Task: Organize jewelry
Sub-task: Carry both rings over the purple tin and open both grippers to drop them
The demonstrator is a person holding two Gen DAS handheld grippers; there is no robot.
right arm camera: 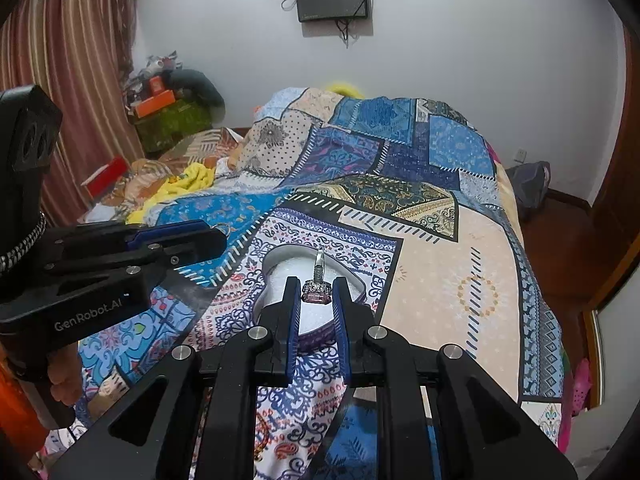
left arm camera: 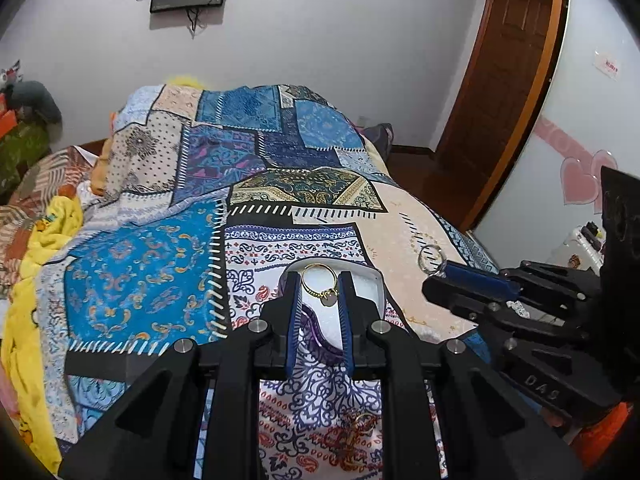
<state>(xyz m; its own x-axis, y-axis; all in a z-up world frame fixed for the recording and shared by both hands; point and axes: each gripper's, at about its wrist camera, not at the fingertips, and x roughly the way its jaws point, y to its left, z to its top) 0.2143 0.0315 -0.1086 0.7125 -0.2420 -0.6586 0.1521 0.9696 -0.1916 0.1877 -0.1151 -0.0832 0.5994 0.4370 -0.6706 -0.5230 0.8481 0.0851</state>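
Observation:
My left gripper (left arm camera: 319, 280) is shut on a gold ring (left arm camera: 319, 280) with a pale stone, held over a white foam-lined jewelry box (left arm camera: 366, 286) on the patchwork bedspread. My right gripper (right arm camera: 316, 286) is shut on a silver ring (right arm camera: 317, 290) with a pink stone, held above the same box (right arm camera: 280, 268). In the left wrist view the right gripper (left arm camera: 438, 270) sits to the right with the silver ring (left arm camera: 429, 258) at its tips. In the right wrist view the left gripper (right arm camera: 218, 234) sits to the left. A gold trinket (left arm camera: 360, 426) lies on the bedspread near me.
The patchwork bedspread (left arm camera: 160, 272) covers the whole bed. A yellow blanket (left arm camera: 32, 288) lies bunched at the left. A wooden door (left arm camera: 508, 80) stands at the right. Boxes and clutter (right arm camera: 168, 108) stand by the curtain, and a bag (right arm camera: 530, 184) sits on the floor.

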